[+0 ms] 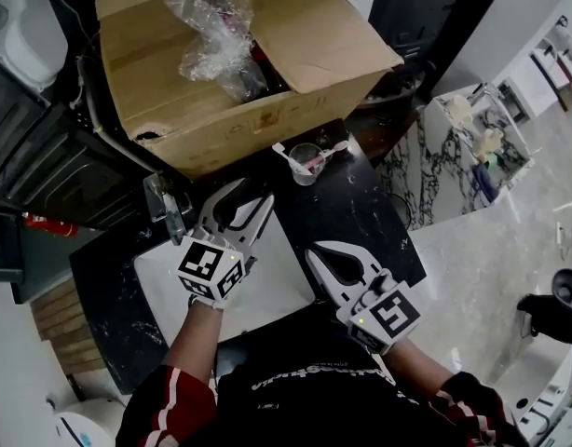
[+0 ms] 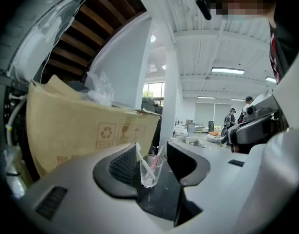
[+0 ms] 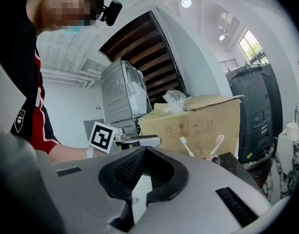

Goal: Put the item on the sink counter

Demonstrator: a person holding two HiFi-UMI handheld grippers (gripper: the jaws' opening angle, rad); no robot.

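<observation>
A clear glass cup (image 1: 305,164) with toothbrushes in it stands upright on the black marble counter (image 1: 360,214), just in front of the cardboard box (image 1: 230,59). My left gripper (image 1: 251,194) is open, a short way before the cup and apart from it. In the left gripper view the cup (image 2: 150,170) shows in the gap of the left gripper (image 2: 152,151), standing free on the counter. My right gripper (image 1: 316,250) hovers shut and empty nearer to me. In the right gripper view the right gripper (image 3: 145,151) has its jaws together, and the toothbrushes (image 3: 185,146) rise beyond it.
A white sink basin (image 1: 272,287) lies under both grippers. A chrome fitting (image 1: 165,205) stands at its left rear corner. Crumpled clear plastic (image 1: 216,35) sticks out of the box. The counter's right edge drops to a pale floor (image 1: 491,250).
</observation>
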